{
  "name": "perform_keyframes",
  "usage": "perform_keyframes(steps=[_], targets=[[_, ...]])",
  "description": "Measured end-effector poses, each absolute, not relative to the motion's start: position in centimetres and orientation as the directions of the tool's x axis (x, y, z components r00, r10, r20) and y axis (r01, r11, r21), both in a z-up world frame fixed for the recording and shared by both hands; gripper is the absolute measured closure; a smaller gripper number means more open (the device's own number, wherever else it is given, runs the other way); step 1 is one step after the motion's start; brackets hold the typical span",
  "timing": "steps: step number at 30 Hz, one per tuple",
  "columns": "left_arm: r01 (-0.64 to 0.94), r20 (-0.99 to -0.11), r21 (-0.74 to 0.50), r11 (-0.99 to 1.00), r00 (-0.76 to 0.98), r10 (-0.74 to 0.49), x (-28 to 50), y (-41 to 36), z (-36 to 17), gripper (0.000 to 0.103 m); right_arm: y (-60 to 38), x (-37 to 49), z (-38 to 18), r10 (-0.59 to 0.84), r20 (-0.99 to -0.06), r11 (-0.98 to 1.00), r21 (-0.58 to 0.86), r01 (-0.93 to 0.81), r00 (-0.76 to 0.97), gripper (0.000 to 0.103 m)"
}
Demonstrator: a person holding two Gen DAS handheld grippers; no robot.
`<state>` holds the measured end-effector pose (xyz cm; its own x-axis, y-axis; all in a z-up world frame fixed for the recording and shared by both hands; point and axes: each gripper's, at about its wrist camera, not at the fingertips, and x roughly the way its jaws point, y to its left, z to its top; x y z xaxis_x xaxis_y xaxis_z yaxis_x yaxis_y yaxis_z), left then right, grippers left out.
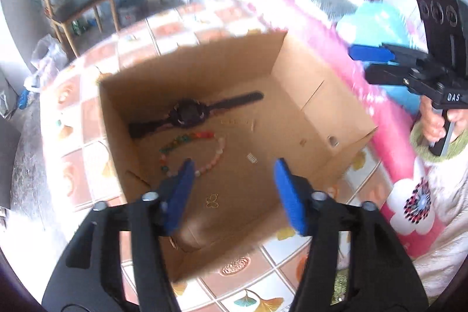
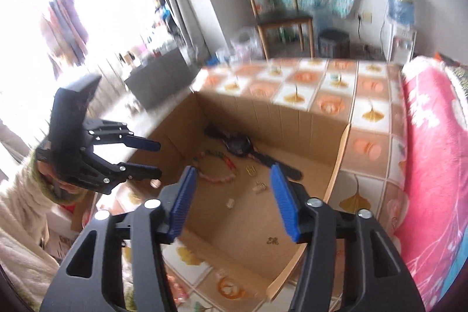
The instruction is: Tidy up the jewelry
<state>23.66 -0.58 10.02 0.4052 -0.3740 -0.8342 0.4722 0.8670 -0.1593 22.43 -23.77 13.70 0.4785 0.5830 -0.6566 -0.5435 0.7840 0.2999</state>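
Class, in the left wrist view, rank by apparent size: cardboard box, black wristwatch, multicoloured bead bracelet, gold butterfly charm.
1. Brown cardboard box
2. Black wristwatch, about level with the multicoloured bead bracelet, which is partly hidden
3. Small gold butterfly charm

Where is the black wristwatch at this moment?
The black wristwatch lies flat on the floor of the open cardboard box, toward its far wall in both wrist views. The colourful bead bracelet lies just beside it, on the nearer side.

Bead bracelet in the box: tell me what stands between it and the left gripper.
Nothing visible does. The left gripper hangs open above the open-topped box, and the bead bracelet lies uncovered on its floor, near the watch.
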Motion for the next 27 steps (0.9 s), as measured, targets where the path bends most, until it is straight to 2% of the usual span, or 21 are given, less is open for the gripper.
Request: perform_keyframes(steps=[1, 3, 6, 8, 14, 17, 18, 19, 21, 22, 27], targets=[[0.469, -0.815, -0.154, 0.869, 0.437, -0.381, 22.6, 0.0, 10.9, 0.037, -24.1, 21.3, 14.4, 0.600, -0.626, 0.776, 0.302, -0.554, 0.498, 0.041], [0.462, -0.781, -0.151, 0.874, 0.486, -0.392, 20.5, 1.1, 12.1, 0.023, -24.9, 19.2, 15.4, 0.623, -0.575, 0.764, 0.304, -0.569, 0.529, 0.034], [0.434, -0.750, -0.182, 0.882, 0.519, -0.410, 17.5, 3.0, 12.4, 0.019, -26.3, 14.9, 15.7, 0.658, -0.503, 0.745, 0.321, -0.585, 0.561, 0.029], [0.404, -0.751, -0.209, 0.891, 0.517, -0.410, 15.9, 4.0, 11.6, 0.017, -26.8, 13.0, 14.9, 0.662, -0.497, 0.744, 0.341, -0.575, 0.561, 0.027], [0.314, -0.784, -0.274, 0.909, 0.475, -0.400, 11.8, 5.6, 6.2, 0.016, -26.8, 9.8, 8.8, 0.648, -0.579, 0.759, 0.442, -0.477, 0.495, 0.027], [0.287, -0.817, -0.232, 0.929, 0.462, -0.346, 11.1, 4.9, 2.9, 0.016, -25.2, 9.7, 4.2, 0.616, -0.665, 0.784, 0.465, -0.412, 0.422, 0.027], [0.282, -0.824, -0.215, 0.935, 0.462, -0.329, 11.0, 4.6, 1.9, 0.016, -24.4, 9.6, 2.7, 0.597, -0.697, 0.796, 0.454, -0.400, 0.397, 0.031], [0.279, -0.828, -0.209, 0.937, 0.460, -0.321, 11.0, 4.4, 1.2, 0.016, -23.7, 9.5, 1.7, 0.581, -0.719, 0.806, 0.441, -0.395, 0.382, 0.039], [0.272, -0.830, -0.202, 0.941, 0.462, -0.312, 10.7, 4.1, 0.4, 0.016, -21.6, 9.2, -0.2, 0.534, -0.776, 0.826, 0.394, -0.403, 0.336, 0.047], [0.275, -0.828, -0.197, 0.941, 0.467, -0.310, 10.6, 3.9, 0.0, 0.016, -20.9, 9.0, -0.8, 0.517, -0.791, 0.832, 0.375, -0.408, 0.327, 0.055], [0.288, -0.823, -0.150, 0.946, 0.494, -0.281, 10.2, 3.4, -0.7, 0.016, -17.4, 8.4, -2.4, 0.434, -0.849, 0.843, 0.264, -0.468, 0.302, 0.074]])
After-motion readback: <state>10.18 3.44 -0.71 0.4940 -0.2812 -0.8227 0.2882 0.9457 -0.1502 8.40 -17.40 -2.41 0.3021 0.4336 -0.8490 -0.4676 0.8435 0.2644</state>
